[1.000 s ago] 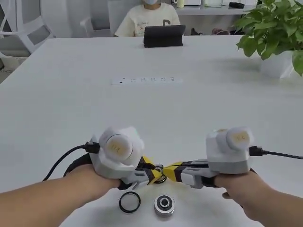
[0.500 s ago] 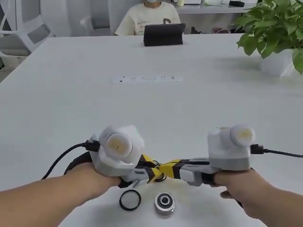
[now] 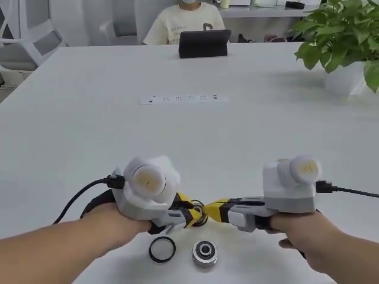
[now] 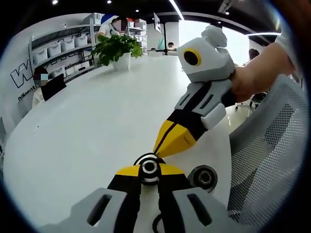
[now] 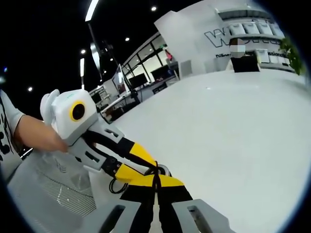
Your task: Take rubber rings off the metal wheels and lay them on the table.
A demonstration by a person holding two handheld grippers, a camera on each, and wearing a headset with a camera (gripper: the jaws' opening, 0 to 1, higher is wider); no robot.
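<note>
– Looking down in the head view, what do you see?
– The left gripper (image 3: 187,215) and the right gripper (image 3: 209,211) meet tip to tip near the close edge of the white table (image 3: 118,136). A little metal wheel (image 3: 197,214) sits between them. Closer to that edge lie a loose black ring (image 3: 161,249) and a bare shiny wheel (image 3: 205,252), side by side but apart.
– What else is on the table?
– A white power strip (image 3: 183,99) in the middle, a green plant (image 3: 340,35) at the far right corner and a dark tablet (image 3: 204,44) at the far edge, where a person (image 3: 183,21) sits.
– And the left gripper view?
– Its yellow jaws are closed on the metal wheel (image 4: 149,167). The wheel has a silver middle and wears a black rubber ring (image 4: 142,158). The right gripper (image 4: 162,144) makes one closed point that touches the ring. The bare shiny wheel (image 4: 203,177) lies just beside. A mesh chair (image 4: 265,160) stands past the table edge.
– And the right gripper view?
– Its own jaws are pressed together, with the tips at the metal wheel. I cannot tell if they pinch the rubber ring. The left gripper (image 5: 146,165) comes in from the left.
</note>
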